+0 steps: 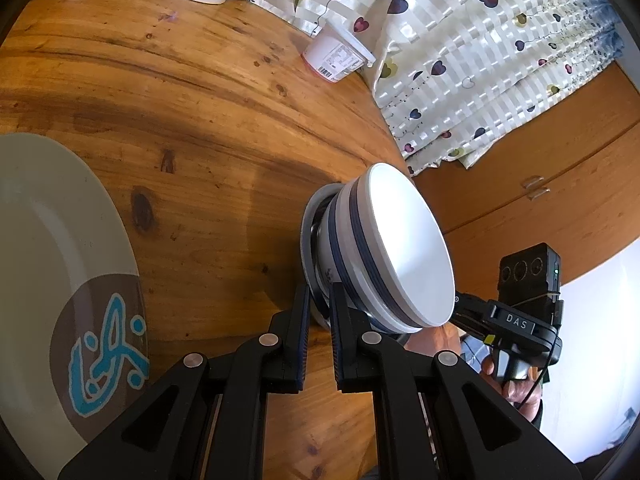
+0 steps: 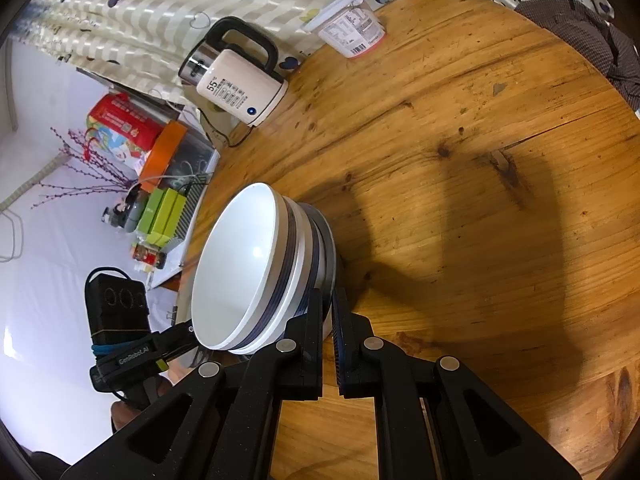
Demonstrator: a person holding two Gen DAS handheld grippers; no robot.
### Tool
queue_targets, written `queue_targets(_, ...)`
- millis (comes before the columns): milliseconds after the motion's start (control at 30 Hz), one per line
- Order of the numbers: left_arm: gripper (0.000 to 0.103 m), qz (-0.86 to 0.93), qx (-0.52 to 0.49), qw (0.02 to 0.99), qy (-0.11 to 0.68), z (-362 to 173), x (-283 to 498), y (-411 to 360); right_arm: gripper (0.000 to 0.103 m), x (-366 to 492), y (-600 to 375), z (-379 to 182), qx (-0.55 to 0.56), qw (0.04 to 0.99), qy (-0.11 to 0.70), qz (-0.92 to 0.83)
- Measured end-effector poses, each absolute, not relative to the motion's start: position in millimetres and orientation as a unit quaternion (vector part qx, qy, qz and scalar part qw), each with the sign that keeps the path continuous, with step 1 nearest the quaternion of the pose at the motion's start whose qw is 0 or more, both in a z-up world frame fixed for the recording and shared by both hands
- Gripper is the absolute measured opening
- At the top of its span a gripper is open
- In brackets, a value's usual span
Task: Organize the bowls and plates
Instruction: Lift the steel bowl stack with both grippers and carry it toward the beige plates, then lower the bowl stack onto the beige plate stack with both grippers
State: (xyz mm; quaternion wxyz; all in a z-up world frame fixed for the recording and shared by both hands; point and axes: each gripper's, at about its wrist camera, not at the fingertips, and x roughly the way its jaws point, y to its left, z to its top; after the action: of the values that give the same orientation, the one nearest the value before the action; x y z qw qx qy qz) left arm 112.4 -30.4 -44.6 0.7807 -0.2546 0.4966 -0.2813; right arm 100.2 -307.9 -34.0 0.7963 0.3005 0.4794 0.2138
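Note:
Two or three nested white bowls (image 1: 404,248) with dark blue bands sit on a small grey plate (image 1: 310,220) near the edge of the round wooden table (image 1: 200,100). My left gripper (image 1: 320,292) is shut on that plate's rim. My right gripper (image 2: 327,296) is shut on the rim of the same plate (image 2: 326,240), under the bowls (image 2: 236,264), from the opposite side. Each view shows the other gripper behind the stack: the right one (image 1: 466,306) and the left one (image 2: 182,332). I cannot tell whether the plate rests on the wood. A large cream plate (image 1: 48,240) with a brown and blue design lies at the left.
A white electric kettle (image 2: 236,84) with its cord and a white lidded tub (image 2: 352,28) stand at the far rim of the table. A heart-patterned cloth (image 1: 480,60) hangs beyond, a dark checked cloth (image 2: 592,36) lies at the far right, and a cluttered shelf (image 2: 160,200) stands past the table.

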Motion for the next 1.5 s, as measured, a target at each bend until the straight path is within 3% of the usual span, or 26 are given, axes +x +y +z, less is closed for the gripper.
queue_targets(633, 0.008, -0.256, -0.259, 0.801, 0.475, -27, 102, -1, 0.007, 113, -282, -12, 0.275, 0.799, 0.479, 0.237)
queue_targets(1500, 0.008, -0.165, -0.285, 0.835, 0.44, -11, 63, 96, 0.007, 134, -173, 3, 0.221, 0.775, 0.499, 0.319)
